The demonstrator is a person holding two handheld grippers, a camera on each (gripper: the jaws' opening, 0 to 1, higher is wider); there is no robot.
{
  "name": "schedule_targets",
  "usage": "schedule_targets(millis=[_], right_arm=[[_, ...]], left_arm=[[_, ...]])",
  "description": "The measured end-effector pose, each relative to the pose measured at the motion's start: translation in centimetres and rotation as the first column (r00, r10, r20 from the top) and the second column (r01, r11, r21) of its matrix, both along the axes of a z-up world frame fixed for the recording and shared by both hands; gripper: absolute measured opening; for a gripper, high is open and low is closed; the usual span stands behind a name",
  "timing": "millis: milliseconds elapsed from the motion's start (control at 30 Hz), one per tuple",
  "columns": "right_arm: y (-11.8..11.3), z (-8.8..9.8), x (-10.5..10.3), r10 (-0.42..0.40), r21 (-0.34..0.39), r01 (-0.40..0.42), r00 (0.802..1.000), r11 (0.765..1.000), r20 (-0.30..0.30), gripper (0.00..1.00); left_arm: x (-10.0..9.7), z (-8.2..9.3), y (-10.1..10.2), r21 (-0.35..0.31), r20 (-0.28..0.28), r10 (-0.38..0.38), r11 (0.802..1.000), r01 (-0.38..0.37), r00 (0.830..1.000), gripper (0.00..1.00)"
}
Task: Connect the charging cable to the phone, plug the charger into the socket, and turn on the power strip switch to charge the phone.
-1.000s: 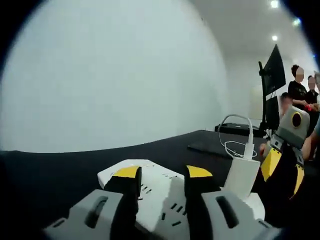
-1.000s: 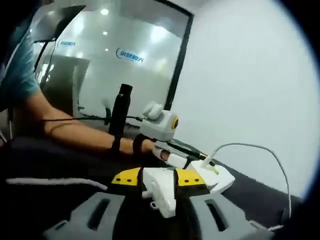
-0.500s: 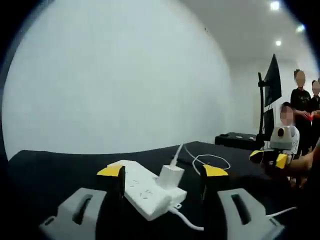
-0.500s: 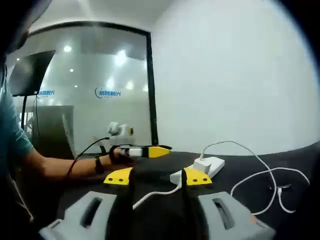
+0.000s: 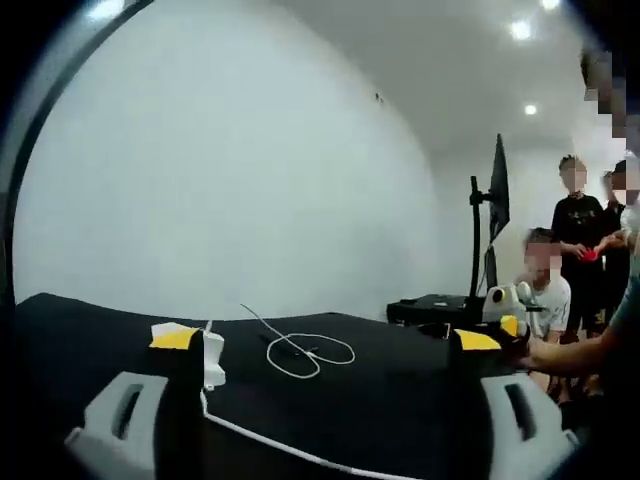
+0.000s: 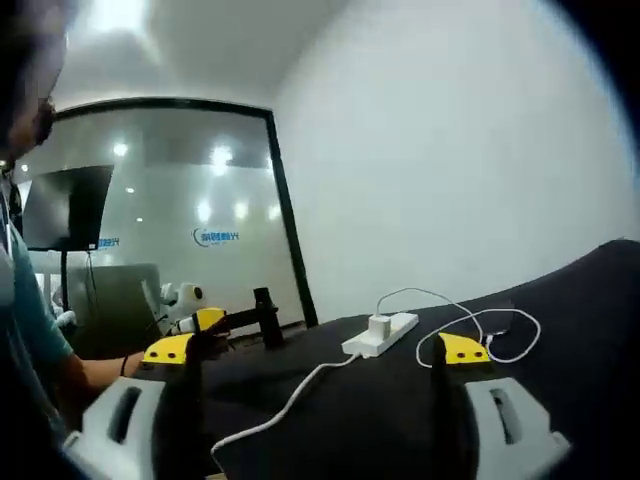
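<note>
black cloth covers the table (image 5: pixel 380 380), which stands before a plain white wall, with bystanders at the right of the left gripper view and a glass partition in the right gripper view. compared with one second ago, both grippers have drawn well back from the work: then the right gripper (image 6: pixel 316 352) was clamped on the white cube-shaped charger (image 6: pixel 380 326) just above the strip and the left gripper (image 5: pixel 326 340) pressed its jaws close over the strip's top; now each gripper's yellow-tipped jaws stand wide apart and hold nothing. the charger sits upright in the white oblong plastic power strip (image 6: pixel 381 335), so the plugging step reads as done. whether the strip's switch has been pressed cannot be told at this range. the thin white charging cable (image 5: pixel 305 352) runs from the charger and lies in a loose loop on the cloth; its far end reaches a flat dark shape that is probably the phone, though the join is too small to confirm. the retreat of both grippers suggests the task is at or near its close.

count: one power strip, one charger, one charging cable, one white strip lead (image 6: pixel 285 405) trailing toward the camera, two grippers, one black monitor on a stand (image 5: pixel 495 195).
</note>
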State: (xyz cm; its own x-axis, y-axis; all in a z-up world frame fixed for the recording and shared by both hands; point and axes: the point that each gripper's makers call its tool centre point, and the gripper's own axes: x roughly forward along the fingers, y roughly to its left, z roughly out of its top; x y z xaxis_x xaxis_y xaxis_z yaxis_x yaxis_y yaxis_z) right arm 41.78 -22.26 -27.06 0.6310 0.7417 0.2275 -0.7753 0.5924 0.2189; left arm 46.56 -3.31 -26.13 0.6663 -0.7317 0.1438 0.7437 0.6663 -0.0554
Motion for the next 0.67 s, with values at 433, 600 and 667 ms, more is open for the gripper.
schedule_targets(millis=[433,600,667], right_arm=[[-4.7,-4.1,-0.5,-0.104,-0.050,0.101,0.993,0.994,-0.051,0.90],[-4.6,-4.4,-0.2,-0.110,-0.047,0.107,0.992,0.993,-0.065,0.90],[-4.7,-4.3,-0.1,-0.107,-0.052,0.104,0.992,0.993,-0.059,0.90]], left_arm=[[-0.6,-3.8,-1.7,-0.028,-0.088,-0.010,1.000,0.007,0.996,0.96],[-0.5,-3.6,-1.7,-0.032,-0.088,-0.003,1.000,0.000,0.996,0.96],[-0.3,-3.5,-1.5,-0.028,-0.087,0.005,1.000,-0.007,0.996,0.96]])
